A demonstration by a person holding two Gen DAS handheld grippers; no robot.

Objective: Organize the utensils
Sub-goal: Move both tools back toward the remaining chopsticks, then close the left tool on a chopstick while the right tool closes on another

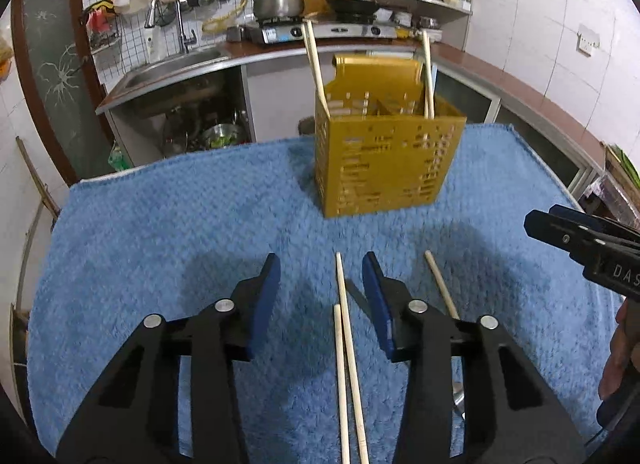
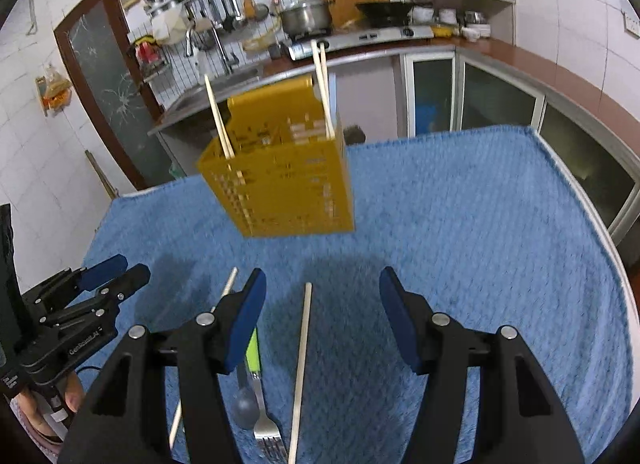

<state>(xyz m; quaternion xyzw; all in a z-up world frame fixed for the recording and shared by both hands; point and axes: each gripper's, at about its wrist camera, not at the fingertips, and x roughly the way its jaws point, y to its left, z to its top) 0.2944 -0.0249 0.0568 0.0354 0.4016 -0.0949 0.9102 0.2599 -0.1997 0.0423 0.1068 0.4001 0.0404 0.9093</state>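
Chopsticks lie loose on the blue towel at the near edge, two of them side by side between the spread, empty fingers of the left gripper, their near ends cut off by the frame. A third chopstick lies just right of that gripper, its near end hidden behind the right finger. In the right wrist view, the right gripper is also spread wide and holds nothing, with one chopstick lying between its fingers. Left of that stick lie a fork with a green handle and a grey spoon, both partly hidden by the left finger; the fork's tines run off the bottom edge. Another chopstick shows only in pieces behind that finger. Each gripper appears at the edge of the other's view: the left one bears small white lettering that seems to read "GenRobot.AI", while on the right one only the cut-off letters "DAS" can be read. Farther off, near the towel's far edge, stands a yellow slotted caddy, blurred, with chopsticks leaning at its left and right corners; its contents lower down cannot be made out. Beyond it are the sink, stove and pot.
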